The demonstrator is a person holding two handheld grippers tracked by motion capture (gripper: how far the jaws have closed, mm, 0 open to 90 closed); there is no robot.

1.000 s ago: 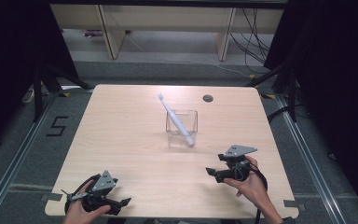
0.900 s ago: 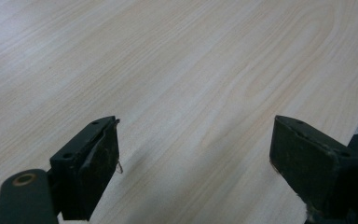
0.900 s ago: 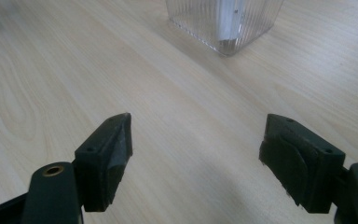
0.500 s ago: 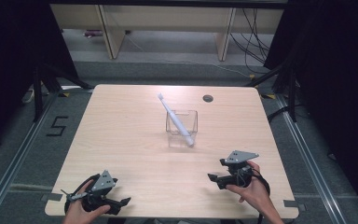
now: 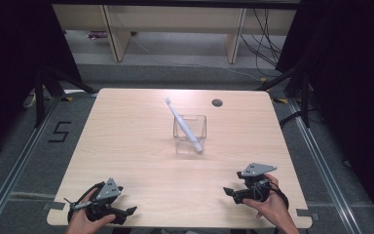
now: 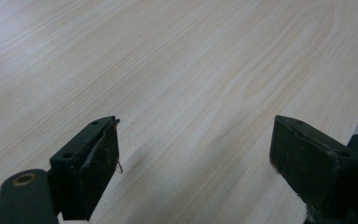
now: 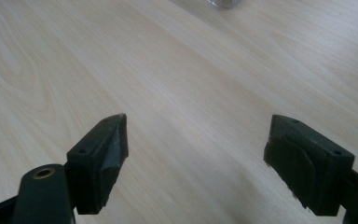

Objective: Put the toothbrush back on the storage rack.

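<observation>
Wooden desk (image 5: 141, 141): left tongs (image 5: 129, 211) at near-left edge, jaws wide, empty. One clear cup (image 5: 190, 134) at desk centre, one white toothbrush (image 5: 182, 124) leaning in it, well apart from both tongs. Right tongs (image 5: 228, 192) near-right, jaws wide, empty.

wooden table (image 5: 126, 146) | round hole (image 5: 217, 103) far right | floor mark "5" (image 5: 59, 131) | shelf legs (image 5: 112, 34)

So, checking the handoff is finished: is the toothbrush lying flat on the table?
No, the toothbrush leans tilted inside the clear square cup.
</observation>
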